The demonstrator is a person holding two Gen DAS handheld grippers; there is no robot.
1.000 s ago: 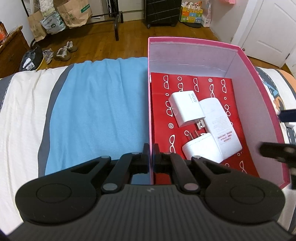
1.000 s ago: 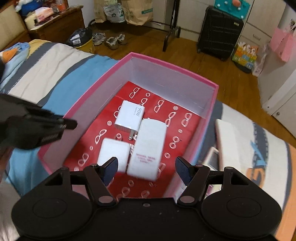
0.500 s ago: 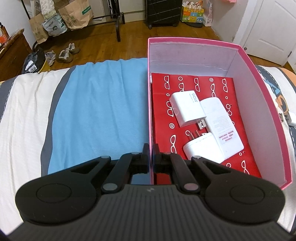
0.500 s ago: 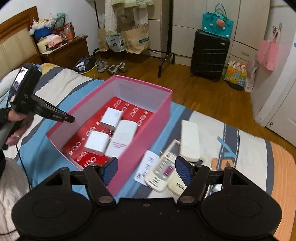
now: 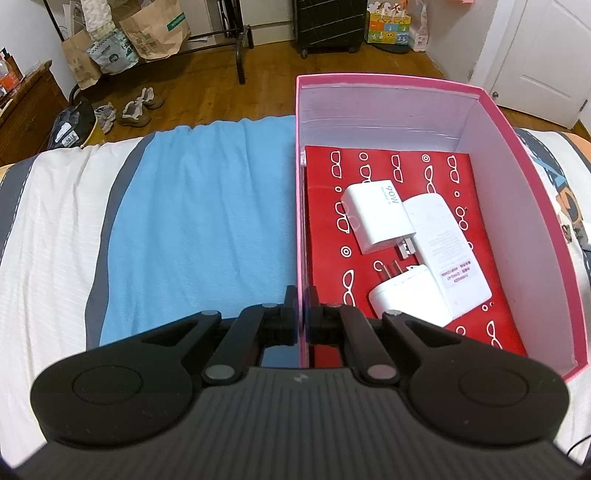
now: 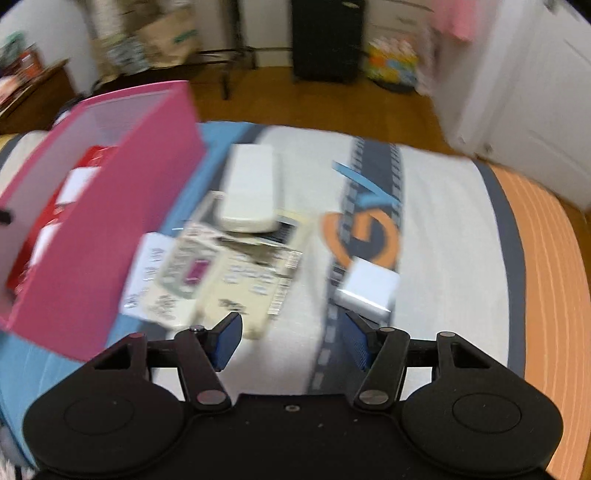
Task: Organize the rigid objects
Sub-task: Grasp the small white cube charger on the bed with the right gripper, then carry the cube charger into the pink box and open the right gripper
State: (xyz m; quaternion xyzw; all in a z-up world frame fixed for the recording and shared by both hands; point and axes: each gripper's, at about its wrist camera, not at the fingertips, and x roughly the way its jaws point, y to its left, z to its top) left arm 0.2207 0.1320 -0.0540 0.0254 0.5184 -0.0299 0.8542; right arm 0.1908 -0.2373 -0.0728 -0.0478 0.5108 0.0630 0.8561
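A pink box (image 5: 532,206) with a red patterned floor sits on the bed and holds three white chargers (image 5: 380,221). My left gripper (image 5: 303,306) is shut on the box's left wall (image 5: 301,206) near its front corner. In the blurred right wrist view, my right gripper (image 6: 291,341) is open and empty above the bedspread. Ahead of it lie a white charger block (image 6: 369,288), two beige remotes (image 6: 243,273) and a white remote (image 6: 251,188). The pink box (image 6: 110,236) is at its left.
The bed has a blue towel (image 5: 207,221) left of the box and an orange blanket edge (image 6: 546,280) at the right. Beyond the bed are a wooden floor, paper bags (image 5: 147,29), shoes (image 5: 140,107), a black suitcase (image 6: 325,37) and a white door (image 5: 546,55).
My right gripper has pulled out of the box and swung right over the remotes and the loose charger. My left gripper has kept its hold on the box wall.
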